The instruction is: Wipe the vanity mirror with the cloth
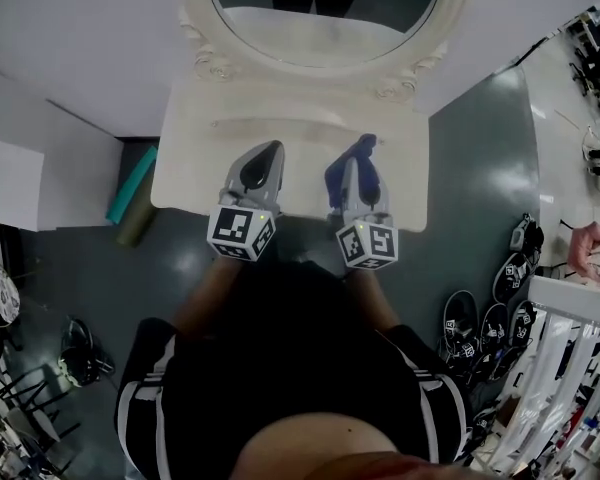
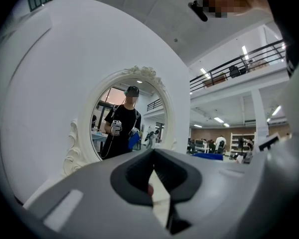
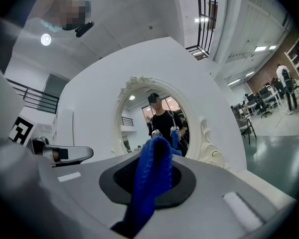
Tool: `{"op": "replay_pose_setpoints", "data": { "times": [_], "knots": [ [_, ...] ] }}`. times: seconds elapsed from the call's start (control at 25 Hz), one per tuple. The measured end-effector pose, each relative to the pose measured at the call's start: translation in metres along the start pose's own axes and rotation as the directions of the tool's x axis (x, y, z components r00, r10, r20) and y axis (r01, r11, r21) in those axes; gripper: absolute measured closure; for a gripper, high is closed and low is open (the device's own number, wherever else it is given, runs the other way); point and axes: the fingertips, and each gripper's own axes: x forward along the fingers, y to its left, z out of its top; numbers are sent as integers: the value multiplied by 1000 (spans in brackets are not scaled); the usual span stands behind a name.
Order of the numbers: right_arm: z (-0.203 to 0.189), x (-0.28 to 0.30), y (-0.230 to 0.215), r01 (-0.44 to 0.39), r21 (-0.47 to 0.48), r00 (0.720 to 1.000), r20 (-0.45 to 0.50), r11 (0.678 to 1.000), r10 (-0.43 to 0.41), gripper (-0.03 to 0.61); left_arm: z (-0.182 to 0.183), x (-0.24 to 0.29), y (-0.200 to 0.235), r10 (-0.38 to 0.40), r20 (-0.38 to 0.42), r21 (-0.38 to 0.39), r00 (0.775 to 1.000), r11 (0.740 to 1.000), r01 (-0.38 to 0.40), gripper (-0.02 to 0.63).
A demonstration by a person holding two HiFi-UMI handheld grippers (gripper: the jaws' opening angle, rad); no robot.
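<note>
The oval vanity mirror (image 1: 325, 8) in its ornate white frame stands at the back of the cream vanity top (image 1: 195, 158). It also fills the middle of the left gripper view, mirror (image 2: 124, 126), and the right gripper view, mirror (image 3: 157, 118), and reflects the person holding both grippers. My right gripper (image 1: 365, 150) hovers over the vanity top, shut on a blue cloth (image 1: 336, 176). The cloth (image 3: 148, 180) sticks up between the jaws of the right gripper (image 3: 157, 144). My left gripper (image 1: 271, 151) is beside it, and this gripper (image 2: 153, 154) has its tips together with nothing held.
A teal roll (image 1: 130, 183) and an olive roll lie on the grey floor left of the vanity. A white box (image 1: 10, 183) sits further left. Several shoes (image 1: 490, 318) and a rack stand on the right. The person's torso is close to the vanity's front edge.
</note>
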Motion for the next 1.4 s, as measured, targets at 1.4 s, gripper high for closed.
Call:
{"op": "replay_pose_setpoints", "data": {
  "times": [1.4],
  "knots": [
    [58, 157, -46, 135, -5, 981, 143, 991, -133, 540, 52, 136, 92, -62, 20, -12, 998, 998, 62, 603]
  ]
}}
